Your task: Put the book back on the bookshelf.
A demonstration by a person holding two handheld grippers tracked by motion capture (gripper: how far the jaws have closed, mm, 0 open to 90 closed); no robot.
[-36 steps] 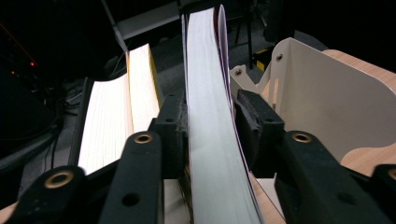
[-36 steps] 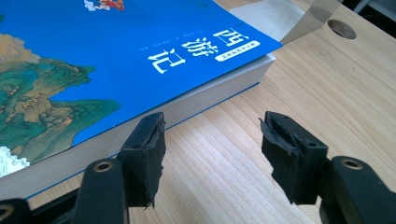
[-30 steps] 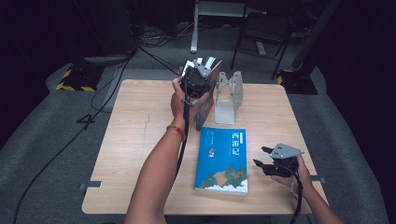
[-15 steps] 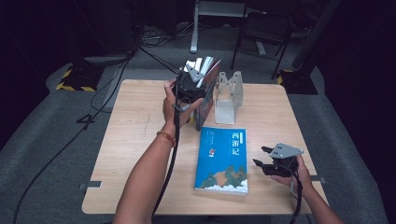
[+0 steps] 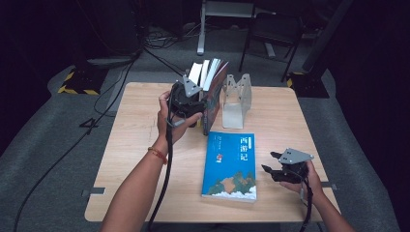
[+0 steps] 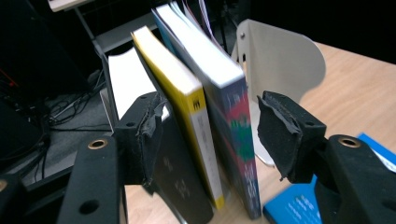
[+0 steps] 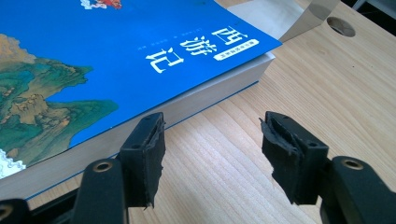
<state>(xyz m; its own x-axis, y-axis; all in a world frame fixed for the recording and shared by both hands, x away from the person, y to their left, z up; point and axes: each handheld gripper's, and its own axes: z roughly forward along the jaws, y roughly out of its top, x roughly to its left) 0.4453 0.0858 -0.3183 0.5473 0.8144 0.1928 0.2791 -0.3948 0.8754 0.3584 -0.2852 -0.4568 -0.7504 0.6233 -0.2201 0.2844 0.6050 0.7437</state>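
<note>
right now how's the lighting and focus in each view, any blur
High view: table lit, room around it nearly black, slightly soft. Left gripper view: books sharp, near jaws a bit soft, dark background. Right gripper view: bright and even, blue book crisp, no glare.

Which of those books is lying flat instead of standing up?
The blue book with the painted landscape cover: it lies flat on the table, while the others stand upright beside the grey bookend.

Blue landscape-patterned book, yellow-spined book, pale bookend, light wood table
</note>
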